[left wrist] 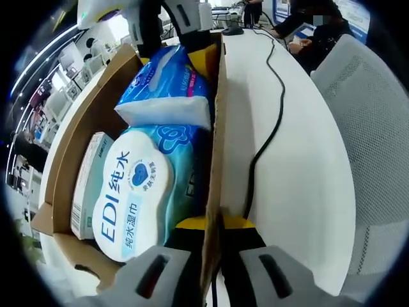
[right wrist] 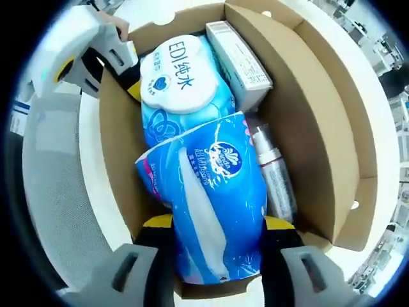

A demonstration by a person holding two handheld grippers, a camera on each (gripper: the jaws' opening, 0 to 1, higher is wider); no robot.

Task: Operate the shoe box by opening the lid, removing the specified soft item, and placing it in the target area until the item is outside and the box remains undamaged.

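The open cardboard shoe box (left wrist: pixel 70 147) lies on a white table. My left gripper (left wrist: pixel 216 224) is shut on the box's side wall (left wrist: pixel 216 141), one yellow pad on each face. In the right gripper view it (right wrist: pixel 105 73) shows at the upper left, on that same wall. My right gripper (right wrist: pixel 217 224) is shut on a soft blue tissue pack (right wrist: pixel 211 192), raised and tilted at the box's near end. The left gripper view has that pack (left wrist: pixel 169 83) at the far end with the right gripper (left wrist: pixel 172 54) above it. Under it lies a wet-wipes pack (right wrist: pixel 172 70) with a white lid.
Inside the box are also a small white-and-green carton (right wrist: pixel 239 61) and a silver bottle (right wrist: pixel 275 173) along one wall. A black cable (left wrist: pixel 271 128) runs over the white table (left wrist: pixel 300 179). A white mesh chair (left wrist: pixel 377 128) stands beside it, and a person (left wrist: pixel 307 29) sits at the far end.
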